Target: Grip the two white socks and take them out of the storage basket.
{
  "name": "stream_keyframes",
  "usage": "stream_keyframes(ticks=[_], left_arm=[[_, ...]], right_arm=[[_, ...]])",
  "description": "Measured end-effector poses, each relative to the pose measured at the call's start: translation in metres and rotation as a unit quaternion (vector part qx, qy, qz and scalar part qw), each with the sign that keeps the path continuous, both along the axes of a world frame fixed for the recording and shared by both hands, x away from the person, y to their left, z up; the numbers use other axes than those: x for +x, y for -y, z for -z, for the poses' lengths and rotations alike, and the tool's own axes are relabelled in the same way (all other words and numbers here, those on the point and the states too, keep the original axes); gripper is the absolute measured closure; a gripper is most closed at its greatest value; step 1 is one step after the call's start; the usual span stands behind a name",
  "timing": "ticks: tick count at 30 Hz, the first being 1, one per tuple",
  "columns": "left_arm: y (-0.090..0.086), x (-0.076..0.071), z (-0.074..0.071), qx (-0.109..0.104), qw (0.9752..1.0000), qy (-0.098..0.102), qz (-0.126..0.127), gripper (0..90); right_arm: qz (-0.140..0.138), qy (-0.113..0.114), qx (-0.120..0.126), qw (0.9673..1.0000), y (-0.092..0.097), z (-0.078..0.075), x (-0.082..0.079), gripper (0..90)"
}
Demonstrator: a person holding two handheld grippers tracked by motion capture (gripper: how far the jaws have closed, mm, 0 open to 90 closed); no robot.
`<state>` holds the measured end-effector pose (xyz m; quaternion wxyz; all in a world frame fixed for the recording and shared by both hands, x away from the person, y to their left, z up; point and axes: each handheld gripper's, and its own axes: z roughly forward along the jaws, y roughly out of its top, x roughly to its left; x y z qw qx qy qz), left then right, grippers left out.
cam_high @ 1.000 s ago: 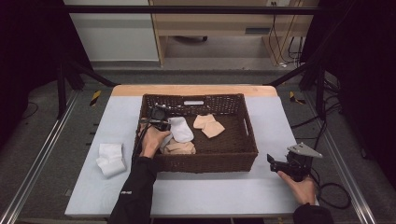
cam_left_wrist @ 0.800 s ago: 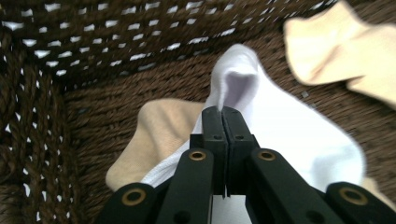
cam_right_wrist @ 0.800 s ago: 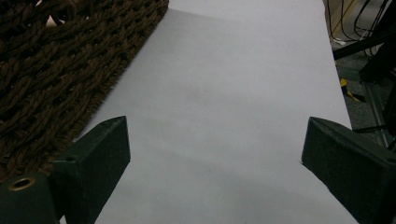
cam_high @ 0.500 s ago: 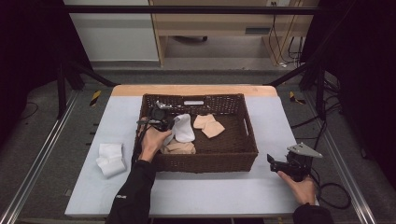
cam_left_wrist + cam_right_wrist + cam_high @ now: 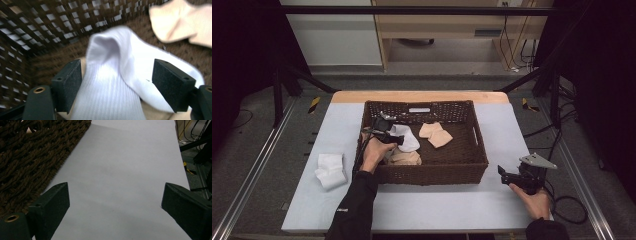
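Having just opened wide, left gripper (image 5: pixel 116 82) straddles white sock (image 5: pixel 117 75) near basket's (image 5: pixel 477 160) left wall without pinching it. Lift straight up, avoiding snags. Right gripper (image 5: pixel 115 207) open, empty.

The basket (image 5: pixel 432 172) stands on the table (image 5: pixel 452 205), approx. in its middle, nearer the far edge. In the basket, left part, a sock (image 5: pixel 406 137) lies on top of another folded sock (image 5: pixel 404 158); a folded pair (image 5: pixel 435 134) lies to the right of them. Outside, left of the basket, two more socks (image 5: pixel 331 170) lie on the table. The left gripper (image 5: pixel 394 140) is inside the basket at the sock, the right gripper (image 5: pixel 503 174) is over the table, right of the basket.
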<state>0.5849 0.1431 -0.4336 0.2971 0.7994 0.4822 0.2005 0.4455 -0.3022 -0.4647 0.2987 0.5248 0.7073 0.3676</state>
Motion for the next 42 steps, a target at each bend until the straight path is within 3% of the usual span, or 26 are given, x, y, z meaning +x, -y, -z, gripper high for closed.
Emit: stream_keyframes(ticks=[2,4,5,6,7,8,11,12,15,18,22,23,28,31,33,36,38,42], left_arm=[[-0.001,0.002,0.004,0.006,0.9998,-0.017,0.000,23.1],[-0.002,0.002,0.005,0.006,0.9997,-0.021,-0.004,24.8],[-0.002,0.002,0.004,0.009,0.9996,-0.024,-0.006,29.4],[-0.002,0.001,0.004,0.013,0.9995,-0.027,-0.009,42.6],[-0.002,0.001,0.004,0.019,0.9993,-0.031,-0.009,49.6],[-0.002,0.000,0.003,0.022,0.9991,-0.035,-0.010,49.6],[-0.001,-0.002,-0.001,0.026,0.9986,-0.044,-0.007,73.3],[-0.001,-0.002,-0.001,0.026,0.9986,-0.044,-0.007,76.0],[-0.002,-0.004,-0.006,0.017,0.9994,-0.031,-0.008,78.8],[-0.002,-0.008,-0.013,0.001,1.0000,-0.001,-0.006,79.8],[-0.005,-0.015,-0.027,-0.028,0.9986,0.045,0.009,79.7],[-0.005,-0.015,-0.027,-0.028,0.9986,0.045,0.009,79.7],[-0.015,-0.025,-0.045,-0.070,0.9922,0.102,0.014,79.6],[-0.021,-0.032,-0.056,-0.093,0.9871,0.130,0.012,79.6],[-0.026,-0.038,-0.065,-0.113,0.9824,0.148,0.012,79.6],[-0.031,-0.045,-0.073,-0.129,0.9774,0.166,0.012,79.6],[-0.033,-0.049,-0.079,-0.137,0.9756,0.171,0.016,79.4],[-0.040,-0.060,-0.092,-0.155,0.9681,0.196,0.016,79.4]], right_arm=[[-0.001,0.000,-0.001,1.0000,0.000,0.000,0.000,8.2],[-0.002,-0.001,0.000,1.0000,0.000,0.000,0.000,8.2],[-0.002,-0.001,0.001,1.0000,0.000,0.000,0.000,8.2],[-0.002,-0.001,0.000,1.0000,0.000,0.000,0.000,8.2],[-0.003,-0.001,0.000,1.0000,0.000,0.000,0.000,8.2],[-0.003,-0.001,0.000,1.0000,0.000,0.000,0.000,8.2],[-0.003,-0.001,-0.001,1.0000,0.000,0.000,0.000,8.2],[-0.003,-0.001,-0.001,1.0000,0.000,0.000,0.000,8.2],[-0.003,-0.001,0.001,1.0000,0.000,0.000,0.000,8.2],[-0.002,-0.001,0.001,1.0000,0.000,0.000,0.000,8.2],[-0.002,-0.002,0.000,1.0000,0.000,0.000,0.000,8.2],[-0.002,-0.002,0.000,1.0000,0.000,0.000,0.000,8.2],[-0.001,-0.003,0.000,1.0000,0.000,0.000,0.000,8.2],[-0.002,-0.001,0.001,1.0000,0.000,0.000,0.000,8.2],[-0.002,-0.002,-0.001,1.0000,0.000,0.000,0.000,8.2],[-0.001,-0.003,-0.001,1.0000,0.000,0.000,0.000,8.2],[0.000,-0.002,-0.002,1.0000,0.001,0.000,0.000,8.2],[-0.001,0.001,-0.002,1.0000,0.001,0.000,0.000,8.2]])
